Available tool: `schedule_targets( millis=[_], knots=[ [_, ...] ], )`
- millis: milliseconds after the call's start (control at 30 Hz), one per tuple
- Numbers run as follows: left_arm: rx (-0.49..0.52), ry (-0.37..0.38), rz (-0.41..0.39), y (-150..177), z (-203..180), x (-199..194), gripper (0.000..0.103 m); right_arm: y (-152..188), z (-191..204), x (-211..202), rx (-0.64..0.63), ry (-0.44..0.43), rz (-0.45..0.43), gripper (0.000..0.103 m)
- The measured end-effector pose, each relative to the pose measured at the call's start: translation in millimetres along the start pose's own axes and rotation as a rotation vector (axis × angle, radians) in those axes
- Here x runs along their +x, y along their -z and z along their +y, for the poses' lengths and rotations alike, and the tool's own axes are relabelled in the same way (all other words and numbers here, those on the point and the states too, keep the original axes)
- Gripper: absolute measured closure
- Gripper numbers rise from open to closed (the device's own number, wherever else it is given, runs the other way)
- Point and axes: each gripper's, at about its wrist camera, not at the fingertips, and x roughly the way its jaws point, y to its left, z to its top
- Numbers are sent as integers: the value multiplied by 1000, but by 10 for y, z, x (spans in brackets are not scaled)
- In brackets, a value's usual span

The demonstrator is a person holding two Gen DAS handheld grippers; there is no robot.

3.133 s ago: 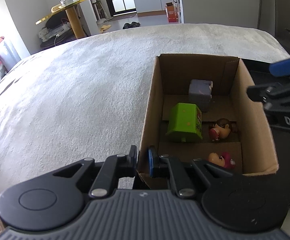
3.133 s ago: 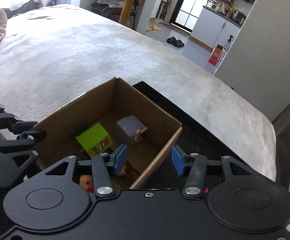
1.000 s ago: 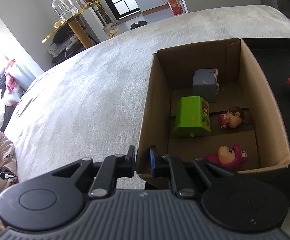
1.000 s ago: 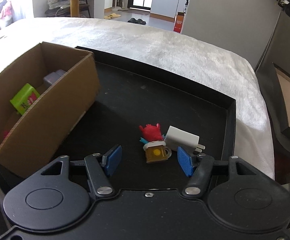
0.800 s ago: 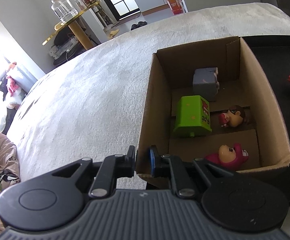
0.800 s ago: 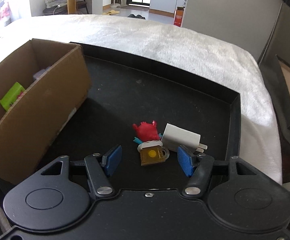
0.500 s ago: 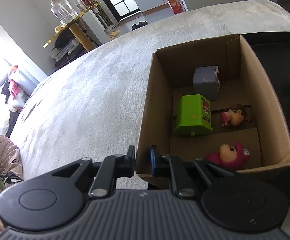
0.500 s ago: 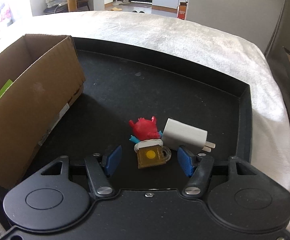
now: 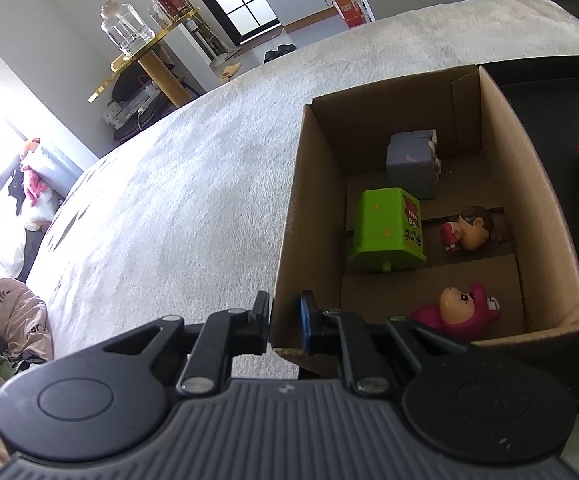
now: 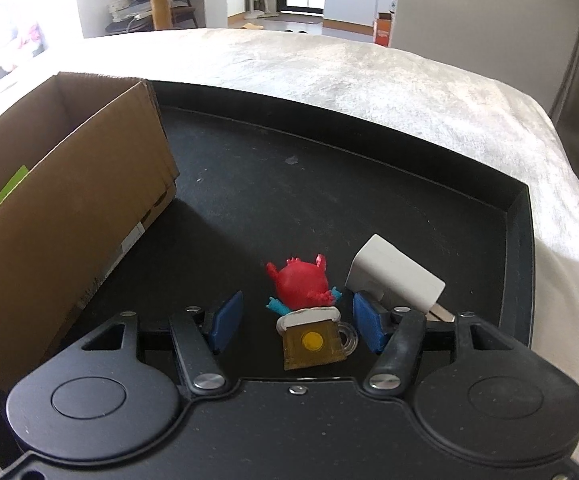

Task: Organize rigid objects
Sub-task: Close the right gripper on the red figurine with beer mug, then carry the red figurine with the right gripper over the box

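On the white bed (image 10: 369, 76), a black tray (image 10: 329, 184) was seen, carrying a cardboard box (image 9: 545, 216) along its left edge. The box wall at the near left corner was clamped between the jaws of the left gripper (image 9: 285, 316), one inside and one outside, so the box was steadied. Inside it lay a green block (image 9: 385, 236), a grey cube (image 9: 411, 164) and two small figurines. Toward the tray's near right corner, a white charger (image 10: 397, 276) was found just beside a red crab toy (image 10: 301, 280) and an amber beer-mug charm (image 10: 313, 340). The right gripper (image 10: 295, 322) was placed over the mug, its jaws closing with the mug between them and not yet pressed.

The mug was judged light, stiff and rather slick, being glossy plastic; its thin handle was thought the weakest part. A hold across its flat body sides was judged best. The crab, touching the mug's top, could be nudged or caught.
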Motion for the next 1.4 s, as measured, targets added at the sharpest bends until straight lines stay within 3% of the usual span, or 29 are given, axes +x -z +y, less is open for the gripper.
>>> schedule_targets(
  millis=[100,833,1400],
  knots=[
    [1,-1,0,-3,-4,0,89,-23,-13,0,-13,-4,2,64],
    [-23,22,0,-1,53,-7,89,-102,240,-617,-61,43,-58,64],
    [-86,87,-11,7,175,-9,91,-465,719,-1048,-147,43,-140,64]
  ],
)
